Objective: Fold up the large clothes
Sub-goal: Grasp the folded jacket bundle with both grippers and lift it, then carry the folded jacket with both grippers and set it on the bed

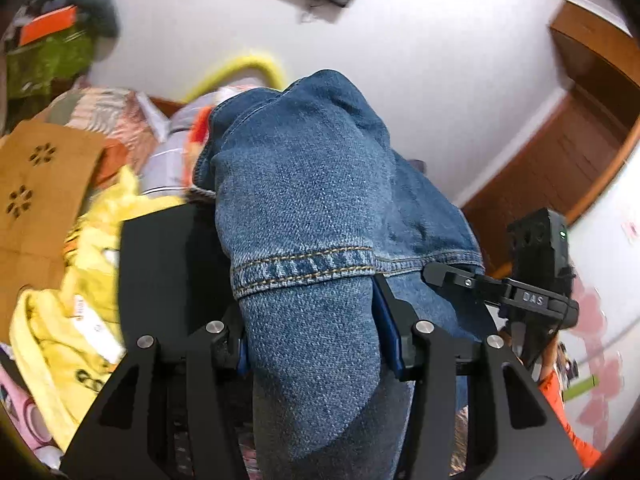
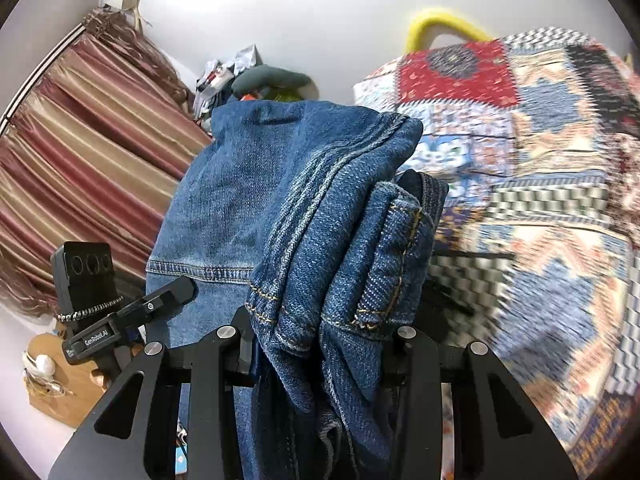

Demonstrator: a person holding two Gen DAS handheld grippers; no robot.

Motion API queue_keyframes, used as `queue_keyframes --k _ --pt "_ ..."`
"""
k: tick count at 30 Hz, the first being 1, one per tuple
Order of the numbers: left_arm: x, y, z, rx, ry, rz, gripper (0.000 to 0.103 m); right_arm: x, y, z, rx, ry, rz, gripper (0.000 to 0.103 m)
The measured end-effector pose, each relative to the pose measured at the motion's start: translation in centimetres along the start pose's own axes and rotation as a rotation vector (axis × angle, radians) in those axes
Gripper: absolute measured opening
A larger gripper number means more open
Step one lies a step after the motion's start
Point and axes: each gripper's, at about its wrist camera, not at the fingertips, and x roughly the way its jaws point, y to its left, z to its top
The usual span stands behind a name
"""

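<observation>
A pair of blue denim jeans (image 1: 304, 184) hangs bunched and lifted in the air between both grippers. In the left wrist view my left gripper (image 1: 308, 272) is shut on a thick fold with a stitched hem, and the cloth hides its fingertips. My right gripper (image 2: 328, 308) is shut on another gathered bunch of the jeans (image 2: 280, 184), with seams and hem edges piled over its jaws. Each gripper shows in the other's view: the right one (image 1: 536, 284) at the right side, the left one (image 2: 124, 312) at the lower left, both close against the denim.
A patchwork quilt (image 2: 540, 208) covers the bed below on the right. A striped red and gold curtain (image 2: 80, 148) hangs at the left. Yellow clothing (image 1: 76, 292), a cardboard box (image 1: 36, 184) and a wooden door (image 1: 580, 148) are around.
</observation>
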Motion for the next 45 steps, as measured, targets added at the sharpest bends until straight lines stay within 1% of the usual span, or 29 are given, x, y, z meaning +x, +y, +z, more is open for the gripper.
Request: queue_keyframes --k 2,6,8,9,11,12,14,15,16,17,18,19,21,24,27,30,32,34,37,39,41,42,44,45 --pt "1.1 2.1 0.2 -0.016 0.02 0.049 0.049 2.8 -0.1 0.2 0.006 0.025 -0.009 0.035" --pt "4.3 7.1 -1.0 -0.041 0.083 0.15 0.049 9.0 -1.6 -0.4 0.055 0.097 -0.05 0.035" --pt "5.9 9.3 -2.3 -0.057 0.119 0.178 0.051 11.4 -2.6 -1.0 0.08 0.123 -0.072 0.035" --pt "6.1 10.0 -2.8 -0.064 0.12 0.179 0.052 12.7 -3.2 -1.6 0.089 0.133 -0.099 0.035" --pt "6.7 11.3 -3.6 -0.082 0.1 0.175 0.06 13.9 -4.2 -2.3 0.094 0.145 -0.127 0.038" --pt "6.8 11.5 -3.7 -0.091 0.093 0.175 0.062 14.0 -4.4 -2.4 0.094 0.15 -0.13 0.042" --pt "6.7 11.2 -4.1 -0.098 0.092 0.2 0.073 13.9 -5.1 -2.6 0.093 0.169 -0.145 0.051" --pt "7.3 11.5 -4.0 -0.094 0.092 0.222 0.075 13.4 -5.4 -2.7 0.088 0.182 -0.174 0.056" --pt "7.1 11.1 -4.2 -0.087 0.091 0.244 0.078 12.9 -5.6 -2.9 0.078 0.19 -0.199 0.057" --pt "6.8 10.6 -4.4 -0.078 0.091 0.264 0.079 12.2 -5.6 -3.1 0.063 0.195 -0.216 0.058" --pt "6.3 9.8 -4.7 -0.071 0.09 0.277 0.079 11.3 -5.6 -3.4 0.048 0.199 -0.236 0.064" --pt "6.2 9.8 -4.6 -0.07 0.087 0.285 0.079 10.5 -5.7 -3.8 0.04 0.2 -0.256 0.075" --pt "5.7 9.8 -4.9 -0.078 0.08 0.293 0.083 8.5 -5.9 -4.7 0.035 0.186 -0.286 0.081" --pt "4.3 9.1 -6.3 -0.074 0.091 0.301 0.083 6.2 -4.9 -6.6 0.017 0.182 -0.309 0.081" --pt "2.7 8.1 -8.3 -0.058 0.098 0.317 0.083 4.3 -4.1 -8.0 -0.005 0.166 -0.346 0.081" --pt "1.5 7.8 -10.8 -0.083 0.12 0.329 0.084 3.3 -3.2 -8.8 -0.031 0.165 -0.359 0.081" --pt "0.5 7.5 -12.4 -0.104 0.135 0.331 0.083 2.5 -2.4 -9.3 -0.042 0.147 -0.38 0.081" --pt "-0.8 6.6 -13.2 -0.102 0.128 0.359 0.083 0.8 -1.3 -10.0 -0.056 0.107 -0.381 0.081" --pt "-3.5 4.2 -14.1 -0.042 0.088 0.401 0.083 -1.8 1.2 -10.9 -0.078 0.052 -0.353 0.081" --pt "-6.0 2.2 -14.3 0.0 0.039 0.411 0.083 -3.8 3.5 -11.4 -0.125 0.001 -0.34 0.081" --pt "-8.8 0.0 -14.2 0.029 -0.025 0.399 0.083 -5.6 5.8 -11.9 -0.176 -0.06 -0.341 0.081" --pt "-10.8 -1.5 -14.2 0.043 -0.072 0.389 0.083 -7.1 7.4 -12.2 -0.214 -0.108 -0.338 0.081" --pt "-13.5 -3.7 -14.2 0.065 -0.142 0.361 0.083 -9.6 10.0 -12.9 -0.265 -0.19 -0.313 0.081" --pt "-15.4 -5.3 -14.4 0.086 -0.191 0.343 0.083 -10.6 11.1 -13.2 -0.282 -0.229 -0.302 0.081"
